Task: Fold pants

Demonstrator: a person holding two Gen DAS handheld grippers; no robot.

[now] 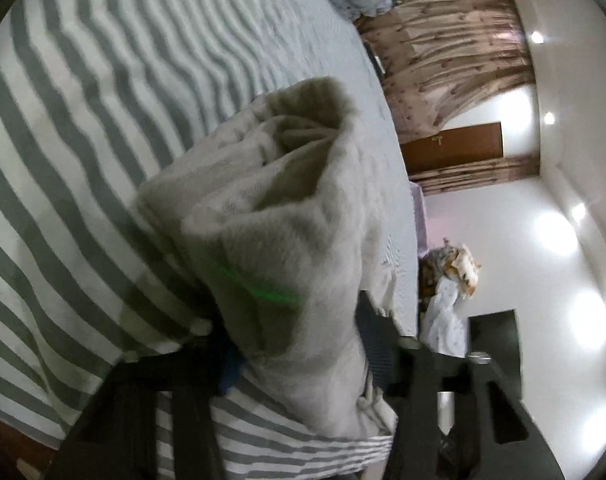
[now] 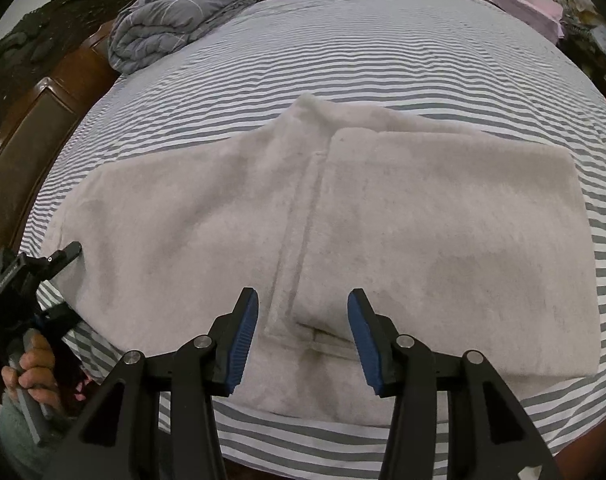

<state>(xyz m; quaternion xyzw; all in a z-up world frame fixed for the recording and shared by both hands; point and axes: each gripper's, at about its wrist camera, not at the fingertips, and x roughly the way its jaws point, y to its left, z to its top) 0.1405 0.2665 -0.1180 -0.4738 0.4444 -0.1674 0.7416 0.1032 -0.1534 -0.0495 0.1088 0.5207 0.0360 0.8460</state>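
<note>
The pale grey fleece pants (image 2: 343, 220) lie flat on the striped bed, with the right part folded over on itself into a thick pad. My right gripper (image 2: 303, 332) is open and empty, hovering just above the near edge of the pants at the fold line. My left gripper (image 2: 59, 280) is at the pants' left end. In the left wrist view it (image 1: 295, 344) is shut on a bunched edge of the pants (image 1: 271, 216), which rises in a hump between the fingers.
The bed has a grey and white striped sheet (image 2: 343, 52). A crumpled grey quilt (image 2: 175, 12) lies at the far left corner by the dark wooden headboard (image 2: 31, 92). Curtains (image 1: 451, 52) and a white wall show beyond the bed.
</note>
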